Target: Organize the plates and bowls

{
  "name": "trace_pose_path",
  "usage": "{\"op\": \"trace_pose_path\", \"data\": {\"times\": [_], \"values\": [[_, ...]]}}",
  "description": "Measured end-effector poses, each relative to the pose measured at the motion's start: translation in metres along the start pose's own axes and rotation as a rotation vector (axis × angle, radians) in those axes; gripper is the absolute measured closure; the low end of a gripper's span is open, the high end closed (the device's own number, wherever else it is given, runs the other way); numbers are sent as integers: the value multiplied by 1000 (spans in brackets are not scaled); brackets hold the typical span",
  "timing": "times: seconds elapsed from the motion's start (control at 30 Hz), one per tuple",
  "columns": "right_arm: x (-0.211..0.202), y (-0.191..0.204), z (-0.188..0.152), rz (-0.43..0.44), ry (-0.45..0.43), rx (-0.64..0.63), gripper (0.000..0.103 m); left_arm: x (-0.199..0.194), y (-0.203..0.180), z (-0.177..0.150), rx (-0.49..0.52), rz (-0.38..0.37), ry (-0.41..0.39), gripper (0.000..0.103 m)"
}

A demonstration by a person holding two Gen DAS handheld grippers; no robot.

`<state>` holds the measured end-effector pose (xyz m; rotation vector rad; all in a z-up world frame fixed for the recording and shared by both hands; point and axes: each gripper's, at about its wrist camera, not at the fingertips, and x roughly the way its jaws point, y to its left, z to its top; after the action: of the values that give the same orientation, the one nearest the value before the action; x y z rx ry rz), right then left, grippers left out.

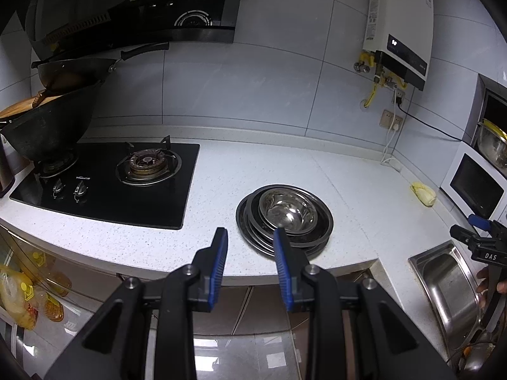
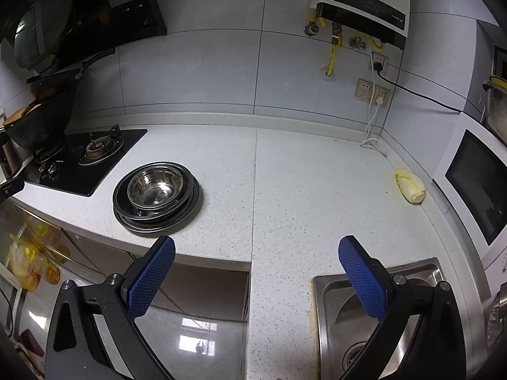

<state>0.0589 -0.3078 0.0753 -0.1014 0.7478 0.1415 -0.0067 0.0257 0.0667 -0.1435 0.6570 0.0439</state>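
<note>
Countertop stack [image 1: 284, 218] hides lower dishes (count unclear).

A stack of round, shallow stainless-steel plates [image 1: 253, 221] lies on the white speckled countertop, between the black gas stove and the steel sink. On top of the plates sits a shiny round stainless-steel bowl [image 1: 287, 211], upright and empty, a little off centre toward the back of the stack. The plates are not quite aligned, so their dark rims show one under another at the front.
</note>
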Motion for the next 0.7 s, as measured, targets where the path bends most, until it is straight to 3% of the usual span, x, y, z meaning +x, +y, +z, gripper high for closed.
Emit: {"op": "trace_pose_path", "data": {"times": [0.7], "values": [[6, -3, 0, -16, 15, 7, 2, 17, -8, 1, 43, 9, 10, 75]]}}
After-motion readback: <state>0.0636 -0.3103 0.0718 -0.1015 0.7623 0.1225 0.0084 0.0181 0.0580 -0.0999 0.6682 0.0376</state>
